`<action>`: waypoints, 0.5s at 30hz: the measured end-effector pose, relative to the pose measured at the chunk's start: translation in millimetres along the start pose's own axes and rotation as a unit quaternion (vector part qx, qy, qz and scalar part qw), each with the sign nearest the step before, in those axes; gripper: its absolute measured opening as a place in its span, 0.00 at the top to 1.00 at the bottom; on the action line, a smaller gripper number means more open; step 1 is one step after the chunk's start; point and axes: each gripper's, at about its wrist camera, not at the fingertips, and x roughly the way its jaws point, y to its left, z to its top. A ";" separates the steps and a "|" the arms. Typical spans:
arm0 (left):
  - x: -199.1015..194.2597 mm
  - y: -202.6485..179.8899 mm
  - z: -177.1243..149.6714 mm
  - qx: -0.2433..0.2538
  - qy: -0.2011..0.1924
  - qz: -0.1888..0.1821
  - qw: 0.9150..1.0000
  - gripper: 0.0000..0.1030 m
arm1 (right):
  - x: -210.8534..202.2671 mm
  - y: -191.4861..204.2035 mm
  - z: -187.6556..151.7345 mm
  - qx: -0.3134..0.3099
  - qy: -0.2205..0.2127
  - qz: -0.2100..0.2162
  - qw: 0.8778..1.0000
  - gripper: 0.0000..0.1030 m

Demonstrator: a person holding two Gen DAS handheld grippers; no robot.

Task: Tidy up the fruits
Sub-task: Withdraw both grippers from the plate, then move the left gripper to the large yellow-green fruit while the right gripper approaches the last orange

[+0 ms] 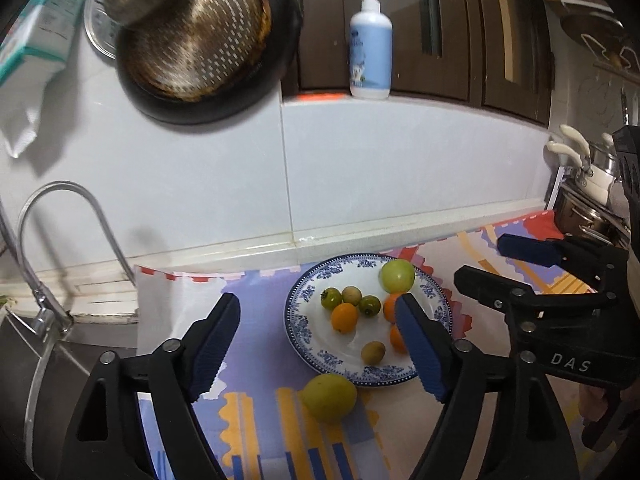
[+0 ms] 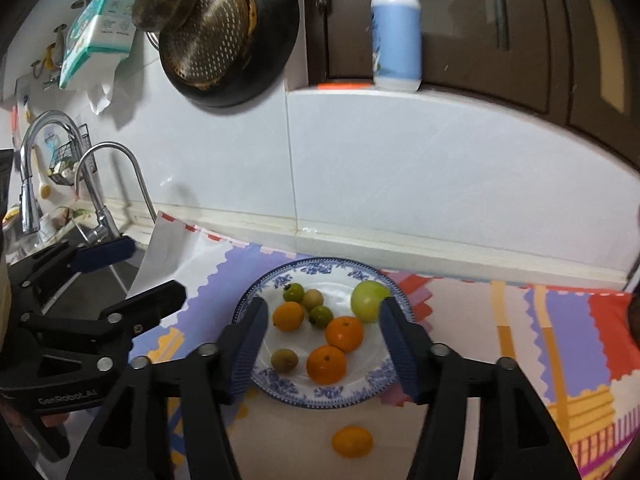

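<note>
Where lettering shows | left claw (image 2: 154, 268) "GenRobot.AI" | right claw (image 1: 484, 258) "DAS"

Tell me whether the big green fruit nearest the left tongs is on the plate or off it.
Off. The big green fruit lies on the patterned mat, just outside the plate rim. The left tongs are open above it.

Dim indoor light, soft shadows on wall tiles (image 1: 200, 168), fisheye-bent edges, hanging pan (image 1: 200, 36) motion-blurred.
</note>
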 end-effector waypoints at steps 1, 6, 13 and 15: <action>-5.8 0.0 -1.6 0.001 -0.005 0.002 1.000 0.18 | -5.5 1.6 -0.4 -0.001 -0.004 -0.006 1.000 0.36; -24.4 -3.3 -13.0 0.016 -0.021 0.016 1.000 0.13 | -29.1 6.7 -5.9 0.001 -0.021 -0.025 0.999 0.29; -28.4 -8.2 -32.7 0.034 -0.011 0.021 0.999 0.14 | -38.0 6.0 -32.7 0.030 -0.016 -0.047 0.998 0.24; -26.2 -9.6 -38.6 0.042 -0.001 0.019 0.999 0.14 | -36.4 5.8 -41.2 0.031 -0.011 -0.058 0.998 0.24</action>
